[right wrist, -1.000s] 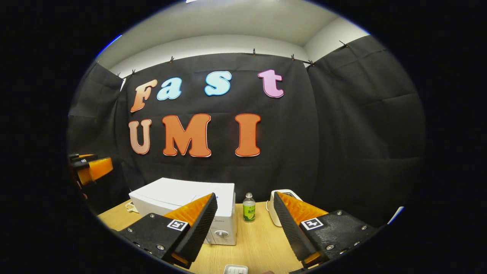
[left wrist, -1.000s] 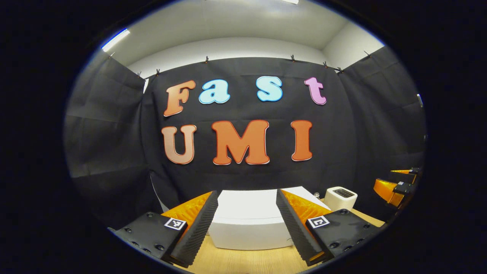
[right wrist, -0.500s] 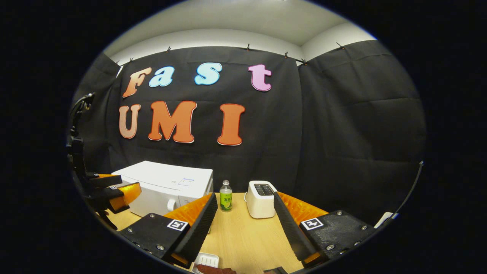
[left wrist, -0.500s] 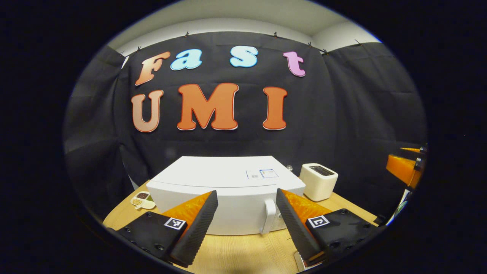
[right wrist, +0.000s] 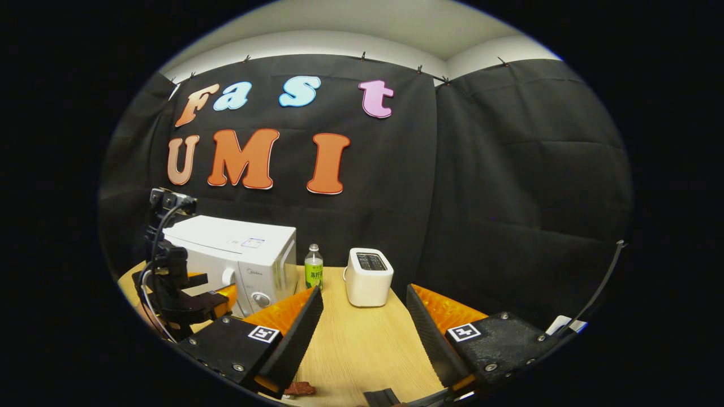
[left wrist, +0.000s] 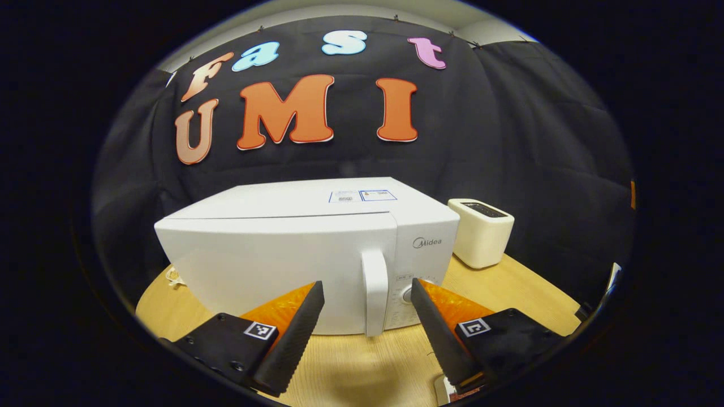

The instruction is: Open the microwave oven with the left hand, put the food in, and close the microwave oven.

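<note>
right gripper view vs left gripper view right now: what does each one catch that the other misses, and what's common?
Right gripper view has the green bottle between microwave and toaster, a reddish-brown piece of food at the table's near edge, and the left gripper near the microwave's front.

Left gripper view has the door handle head-on, between its own open fingers.

Common to both: the closed white microwave, the toaster, the wooden table.

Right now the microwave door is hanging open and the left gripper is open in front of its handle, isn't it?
Not quite: the microwave door is shut, flush with the front, as the left gripper view shows. The left gripper is indeed open in front of the handle, not touching it.
</note>
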The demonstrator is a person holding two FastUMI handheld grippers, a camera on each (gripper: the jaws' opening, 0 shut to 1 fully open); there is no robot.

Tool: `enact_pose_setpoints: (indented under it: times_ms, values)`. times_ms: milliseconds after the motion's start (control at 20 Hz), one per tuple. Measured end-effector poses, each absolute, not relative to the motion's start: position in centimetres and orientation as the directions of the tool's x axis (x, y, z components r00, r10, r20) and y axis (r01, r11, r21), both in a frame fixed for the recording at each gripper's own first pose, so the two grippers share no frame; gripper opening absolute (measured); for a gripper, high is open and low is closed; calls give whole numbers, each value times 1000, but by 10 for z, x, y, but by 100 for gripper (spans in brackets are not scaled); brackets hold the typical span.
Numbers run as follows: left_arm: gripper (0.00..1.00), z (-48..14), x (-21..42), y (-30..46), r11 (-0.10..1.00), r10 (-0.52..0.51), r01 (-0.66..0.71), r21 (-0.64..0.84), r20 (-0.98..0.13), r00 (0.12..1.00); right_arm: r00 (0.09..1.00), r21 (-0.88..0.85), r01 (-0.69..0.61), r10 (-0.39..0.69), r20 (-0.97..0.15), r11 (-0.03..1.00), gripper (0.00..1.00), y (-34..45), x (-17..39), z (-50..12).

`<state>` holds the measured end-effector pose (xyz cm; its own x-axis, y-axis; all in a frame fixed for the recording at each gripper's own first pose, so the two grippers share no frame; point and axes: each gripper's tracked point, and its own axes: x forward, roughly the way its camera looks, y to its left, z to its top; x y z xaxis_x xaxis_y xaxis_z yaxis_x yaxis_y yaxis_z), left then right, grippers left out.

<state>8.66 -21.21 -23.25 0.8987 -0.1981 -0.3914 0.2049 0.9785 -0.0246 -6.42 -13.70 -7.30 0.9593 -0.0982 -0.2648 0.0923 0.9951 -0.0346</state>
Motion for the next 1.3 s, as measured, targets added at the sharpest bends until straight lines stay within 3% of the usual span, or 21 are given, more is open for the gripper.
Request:
enact_pose_setpoints:
  times_ms: [50,100,200,250,400,450,550,650,700,750,800,850,950,1050,1100,1150,1300]
  values:
    - [100,-237,94,-212,980,-193,198,-28,-397,897,958,-28,95,-99,-269,995,93,-140,-65,-74]
    - [95,-240,101,-213,981,-186,191,-27,-399,898,957,-20,97,-98,-274,995,93,-141,-64,-76]
    - [95,-248,106,-201,989,-141,149,-12,-417,898,952,-7,101,-98,-289,995,93,-144,-65,-82]
    - [82,-252,106,-205,989,-144,148,-24,-423,895,950,-4,105,-101,-295,994,93,-146,-67,-85]
    - [71,-252,106,-218,984,-178,173,-51,-414,893,943,5,109,-101,-318,994,93,-148,-69,-94]
    - [53,-250,103,-223,983,-173,181,-20,-424,889,940,8,106,-98,-326,994,93,-148,-69,-96]
    - [32,-252,106,-221,987,-133,157,21,-434,891,939,14,94,-84,-332,995,93,-145,-71,-99]
    - [27,-252,108,-221,988,-132,151,10,-431,893,938,10,83,-75,-338,996,93,-143,-73,-102]
    - [16,-253,106,-221,987,-139,160,13,-433,891,937,11,77,-69,-343,997,93,-142,-74,-104]
    - [21,-252,105,-220,986,-145,164,7,-433,890,935,13,71,-62,-349,997,93,-141,-76,-107]
    - [12,-252,108,-220,985,-152,172,5,-434,888,934,17,64,-53,-354,998,92,-139,-78,-108]
    - [17,-252,106,-221,985,-153,170,0,-441,884,932,18,57,-47,-359,998,93,-137,-79,-109]
    - [13,-253,105,-220,986,-148,168,5,-451,880,932,16,45,-37,-361,999,93,-136,-83,-111]
    - [17,-254,105,-220,986,-142,165,10,-454,879,933,13,35,-28,-359,999,93,-134,-86,-112]
    - [9,-253,104,-220,987,-140,162,9,-457,878,933,13,30,-23,-359,999,93,-134,-86,-112]
    - [13,-254,105,-219,988,-138,155,0,-460,877,933,13,26,-20,-359,1000,93,-134,-87,-112]
    - [13,-253,90,-217,991,-121,133,-7,-474,872,932,12,21,-15,-362,1000,93,-136,-88,-115]
